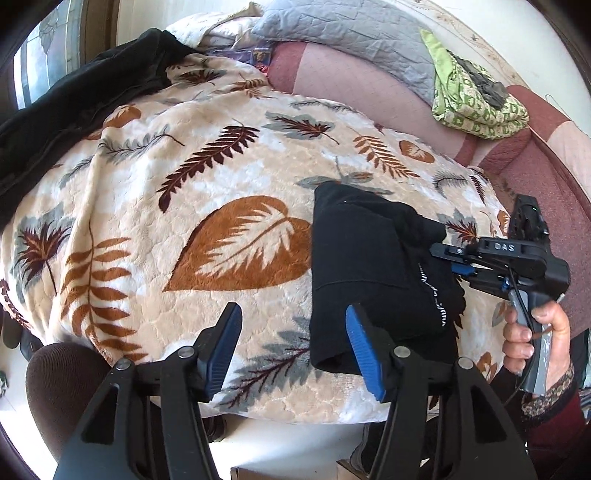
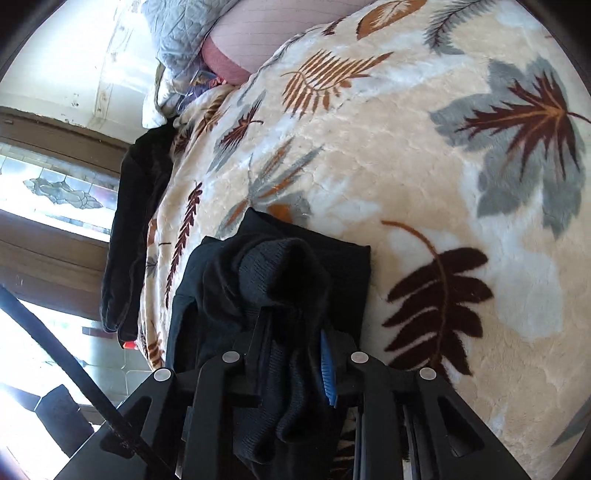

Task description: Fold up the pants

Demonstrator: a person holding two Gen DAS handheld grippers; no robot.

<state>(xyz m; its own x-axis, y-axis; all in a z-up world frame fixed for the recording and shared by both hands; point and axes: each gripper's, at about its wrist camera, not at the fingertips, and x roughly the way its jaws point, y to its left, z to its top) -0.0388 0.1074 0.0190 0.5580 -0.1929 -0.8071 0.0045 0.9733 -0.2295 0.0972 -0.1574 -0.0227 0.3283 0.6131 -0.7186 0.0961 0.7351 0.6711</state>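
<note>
The black pants (image 1: 369,266) lie folded into a thick bundle on the leaf-patterned blanket (image 1: 184,184), near its front right edge. My left gripper (image 1: 291,347) stands open just in front of them. Its right finger (image 1: 364,354) is beside the bundle's near left corner, and the pads press on nothing. My right gripper (image 1: 445,256), held by a hand (image 1: 535,332), reaches in from the right. In the right wrist view bunched black knit of the pants (image 2: 288,266) fills the gap of the right gripper (image 2: 293,328), which is shut on it.
A second black garment (image 1: 74,103) hangs over the blanket's far left edge, by the window. A green patterned cloth (image 1: 476,99) and a grey quilted pillow (image 1: 343,29) lie on the pink bed cover behind. A brown round seat (image 1: 62,387) stands at the near left.
</note>
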